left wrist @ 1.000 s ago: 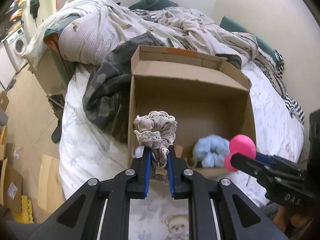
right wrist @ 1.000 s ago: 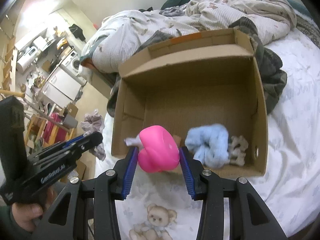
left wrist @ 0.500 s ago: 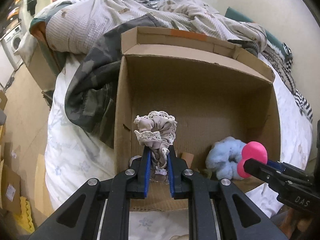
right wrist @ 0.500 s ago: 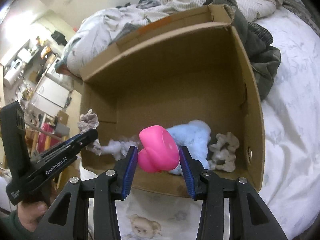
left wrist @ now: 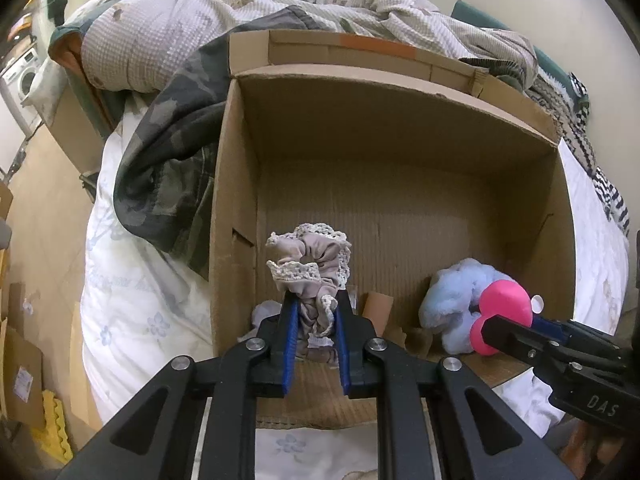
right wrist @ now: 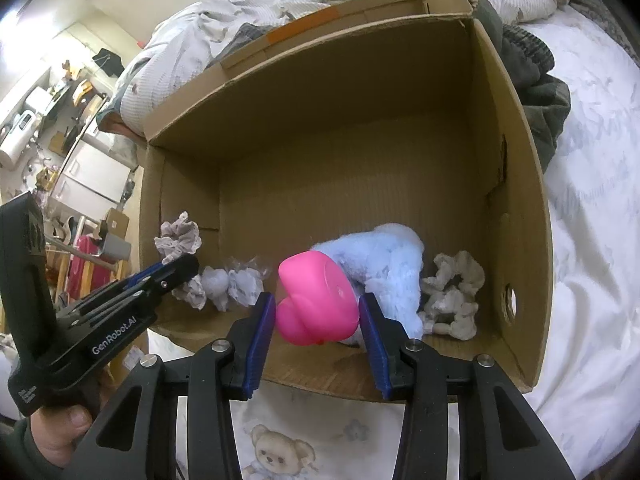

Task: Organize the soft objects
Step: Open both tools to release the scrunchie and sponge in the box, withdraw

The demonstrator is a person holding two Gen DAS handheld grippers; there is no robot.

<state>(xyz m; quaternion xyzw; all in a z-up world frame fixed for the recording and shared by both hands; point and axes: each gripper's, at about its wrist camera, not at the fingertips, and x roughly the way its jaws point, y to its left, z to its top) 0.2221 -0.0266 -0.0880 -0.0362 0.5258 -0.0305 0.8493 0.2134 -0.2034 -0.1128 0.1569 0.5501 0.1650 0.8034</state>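
Beige lace scrunchie (left wrist: 308, 264) & pink toy (right wrist: 318, 298) held over cardboard box (right wrist: 516, 216).

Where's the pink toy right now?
In the right wrist view, the pink toy sits between the right gripper's jaws, over the cardboard box's near edge, just before the blue plush.

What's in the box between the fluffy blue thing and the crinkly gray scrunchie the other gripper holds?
In the right wrist view, small pale lavender scrunchies lie on the box floor between the fluffy blue scrunchie and the gray lace scrunchie.

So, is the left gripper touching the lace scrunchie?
Touching. The left wrist view shows the left gripper fingers pressed on both sides of the lace scrunchie.
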